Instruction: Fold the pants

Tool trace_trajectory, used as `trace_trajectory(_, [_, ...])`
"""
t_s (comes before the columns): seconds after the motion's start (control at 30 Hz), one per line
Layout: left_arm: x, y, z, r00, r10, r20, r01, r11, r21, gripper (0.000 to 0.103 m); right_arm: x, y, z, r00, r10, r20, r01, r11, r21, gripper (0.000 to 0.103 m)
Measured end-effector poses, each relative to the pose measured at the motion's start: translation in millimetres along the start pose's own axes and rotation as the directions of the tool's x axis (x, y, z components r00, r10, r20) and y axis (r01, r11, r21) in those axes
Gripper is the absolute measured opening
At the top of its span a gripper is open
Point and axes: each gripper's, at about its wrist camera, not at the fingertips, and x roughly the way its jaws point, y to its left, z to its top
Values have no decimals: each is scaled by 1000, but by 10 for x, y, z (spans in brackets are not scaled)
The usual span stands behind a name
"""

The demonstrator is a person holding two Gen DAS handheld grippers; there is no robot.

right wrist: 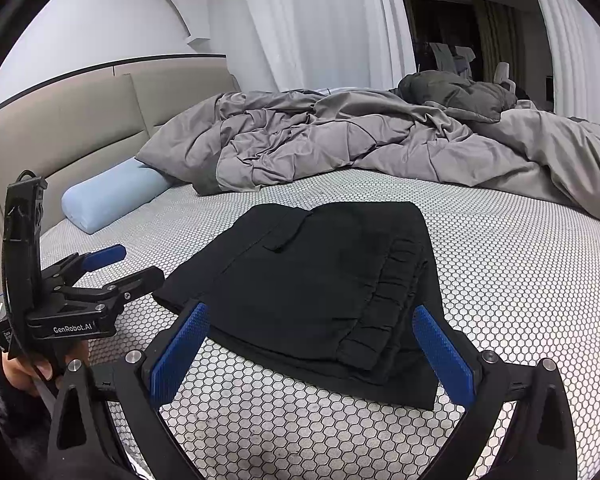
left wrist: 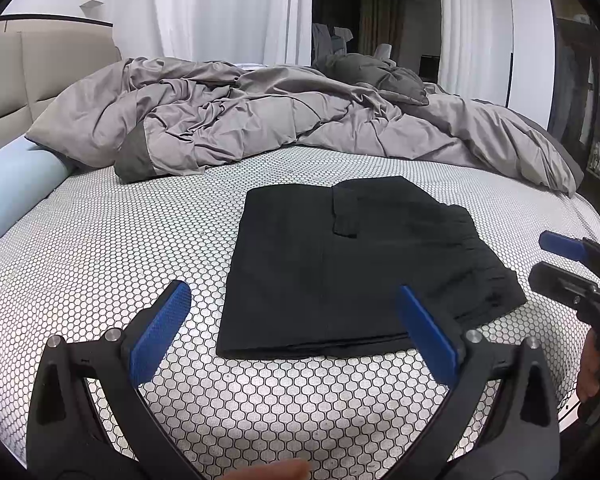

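Note:
The black pants [left wrist: 340, 264] lie folded into a compact rectangle on the honeycomb-patterned bed sheet [left wrist: 100, 264], waistband at the right side. In the right wrist view the pants [right wrist: 308, 280] show the gathered elastic waistband nearest the camera. My left gripper [left wrist: 294, 304] is open just short of the pants' near edge, holding nothing. My right gripper [right wrist: 310, 328] is open too, its blue pads either side of the waistband corner, nothing between them. Each gripper shows in the other's view: the right gripper [left wrist: 556, 258] at the far right, the left gripper [right wrist: 130, 266] at the left.
A crumpled grey duvet [left wrist: 280, 120] fills the far half of the bed, with a dark grey pillow [left wrist: 380, 76] on it. A light blue bolster [left wrist: 16, 188] lies by the beige headboard [left wrist: 40, 76]. White curtains [left wrist: 228, 8] hang behind. A hand [right wrist: 28, 368] holds the left gripper.

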Motion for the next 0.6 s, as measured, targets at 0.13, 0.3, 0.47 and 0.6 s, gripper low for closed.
trace_trajectory(0.13, [-3, -11, 1, 1000, 3, 2, -3, 1000, 7, 102, 7, 5, 0, 1000, 0, -2, 0, 1000, 0, 103])
trace_trajectory(0.3, [15, 10, 10, 1000, -1, 0, 1, 1000, 19, 102, 24, 4, 1, 1000, -1, -5, 1, 1000, -5, 103])
trace_trajectory(0.47, [31, 38, 6, 1000, -8, 0, 8, 1000, 21, 102, 30, -7, 2, 1000, 0, -5, 0, 1000, -3, 103])
trace_trajectory(0.6, [34, 67, 7, 1000, -12, 6, 12, 999, 30, 102, 31, 3, -1, 1000, 0, -7, 0, 1000, -7, 103])
